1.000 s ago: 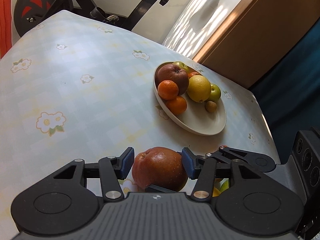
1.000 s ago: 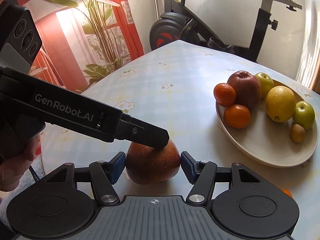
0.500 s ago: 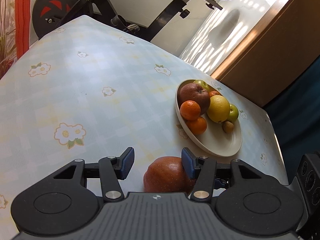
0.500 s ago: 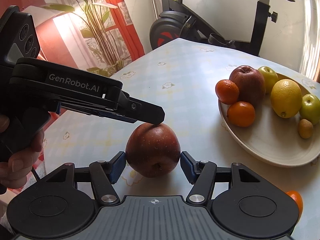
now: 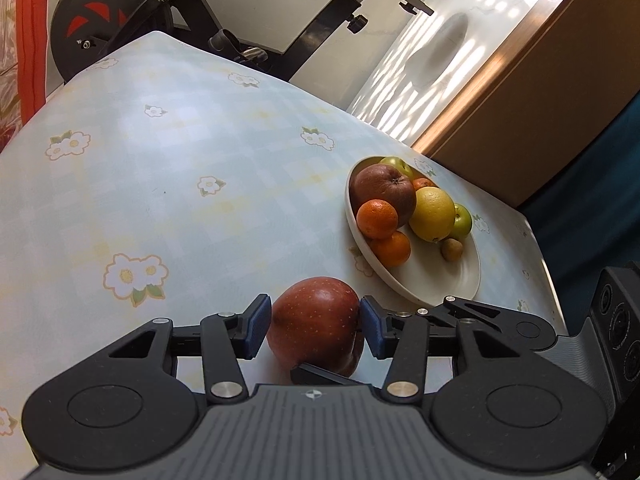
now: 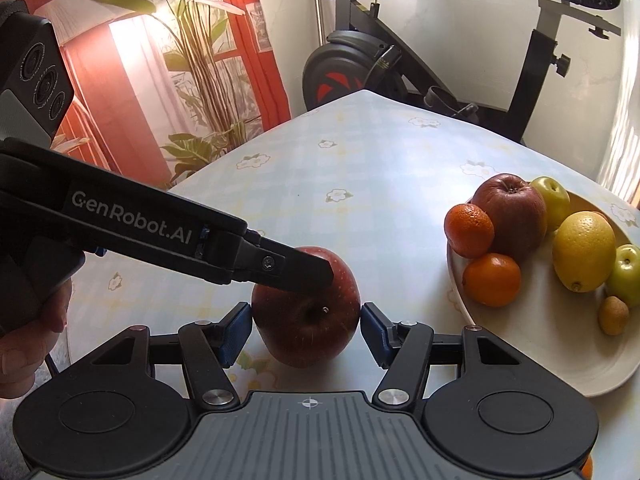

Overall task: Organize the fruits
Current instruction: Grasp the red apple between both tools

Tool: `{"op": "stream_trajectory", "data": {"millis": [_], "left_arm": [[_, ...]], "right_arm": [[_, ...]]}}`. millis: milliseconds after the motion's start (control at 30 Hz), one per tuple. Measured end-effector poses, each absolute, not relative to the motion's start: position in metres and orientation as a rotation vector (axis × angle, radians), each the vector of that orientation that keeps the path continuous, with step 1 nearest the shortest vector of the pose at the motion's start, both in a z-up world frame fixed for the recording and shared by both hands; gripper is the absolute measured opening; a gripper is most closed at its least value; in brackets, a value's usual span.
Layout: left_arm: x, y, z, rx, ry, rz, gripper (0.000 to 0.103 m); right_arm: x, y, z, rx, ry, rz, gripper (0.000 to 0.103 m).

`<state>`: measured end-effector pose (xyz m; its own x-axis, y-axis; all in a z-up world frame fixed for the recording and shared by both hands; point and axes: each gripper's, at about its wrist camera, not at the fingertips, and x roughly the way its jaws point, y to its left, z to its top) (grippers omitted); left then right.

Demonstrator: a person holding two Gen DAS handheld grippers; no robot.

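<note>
From the left wrist view, the left gripper (image 5: 312,330) had its jaws spread either side of a red apple (image 5: 314,326) that sat on the desk (image 5: 200,152), covered in a pale checked cloth with flowers. The right pad looked to touch the apple's flank, while a thin gap showed at the left pad, so no firm pinch was visible. A black finger of the other gripper poked in under the apple's near side. Beyond and to the right stood a cream bowl (image 5: 460,292) holding a second red apple, two mandarins, a lemon, green apples and a small brown fruit, perhaps a kiwi.

From the right wrist view, the right gripper (image 6: 306,330) also straddled the same apple (image 6: 308,324), its jaws spread with both blue pads just beside the skin; contact could not be told for certain. The left gripper (image 6: 316,272) reached in from the left, one finger lying across the apple's top. The bowl (image 6: 560,364) lay near, on the right.

The step in hand appeared to be taking up the loose apple so it could join the fruit in the bowl. The next move probably called for one gripper to close firmly on the apple while the other backed clear, then a lift over the bowl's rim to its bare near part.
</note>
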<state>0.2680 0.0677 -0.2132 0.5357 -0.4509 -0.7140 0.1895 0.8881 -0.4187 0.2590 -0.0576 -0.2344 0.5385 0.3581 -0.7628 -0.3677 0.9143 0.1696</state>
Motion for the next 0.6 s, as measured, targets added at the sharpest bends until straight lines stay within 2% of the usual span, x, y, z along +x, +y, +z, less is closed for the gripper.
{"op": "stream_trajectory", "data": {"millis": [167, 600], "left_arm": [[0.274, 0.077, -0.216, -0.345, 0.932, -0.369, 0.045], [0.281, 0.084, -0.222, -0.372, 0.946, -0.363, 0.044]], "right_arm": [[0.263, -0.061, -0.238, 0.005, 0.91, 0.427, 0.056], [0.28, -0.058, -0.248, 0.052, 0.943, 0.442, 0.053]]}}
